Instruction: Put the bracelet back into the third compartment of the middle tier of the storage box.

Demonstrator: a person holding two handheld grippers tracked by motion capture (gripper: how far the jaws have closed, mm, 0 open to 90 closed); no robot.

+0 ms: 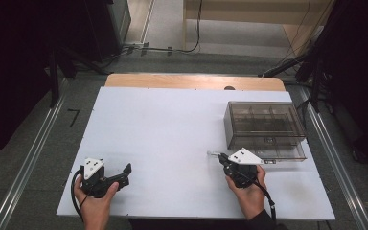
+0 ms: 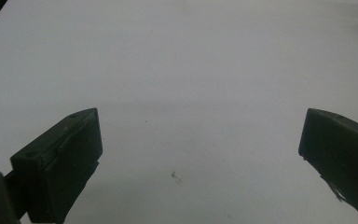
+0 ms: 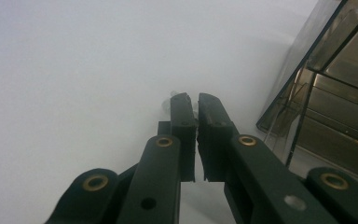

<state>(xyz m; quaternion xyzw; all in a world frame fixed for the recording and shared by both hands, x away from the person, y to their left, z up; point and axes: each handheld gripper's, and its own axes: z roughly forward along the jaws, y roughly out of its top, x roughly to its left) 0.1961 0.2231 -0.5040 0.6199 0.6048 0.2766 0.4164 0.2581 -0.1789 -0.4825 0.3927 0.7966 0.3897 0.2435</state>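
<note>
Carry the small clear piece to the box.
Your right claw point(image 3: 192, 105) is closed on a small clear piece point(image 1: 212, 154); keep it level near the box point(image 1: 264, 128). Left claw point(image 2: 200, 140) stands wide open, empty.

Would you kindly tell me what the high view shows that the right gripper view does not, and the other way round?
The high view takes in the left tongs, open, in the person's left hand, plus the wooden table edge and the grey floor. The right gripper view gives the brass rivets on the tongs' black links up close. Both share the right tongs, which seem to be shut on a small clear piece, the smoky plastic box and the white sheet.
</note>
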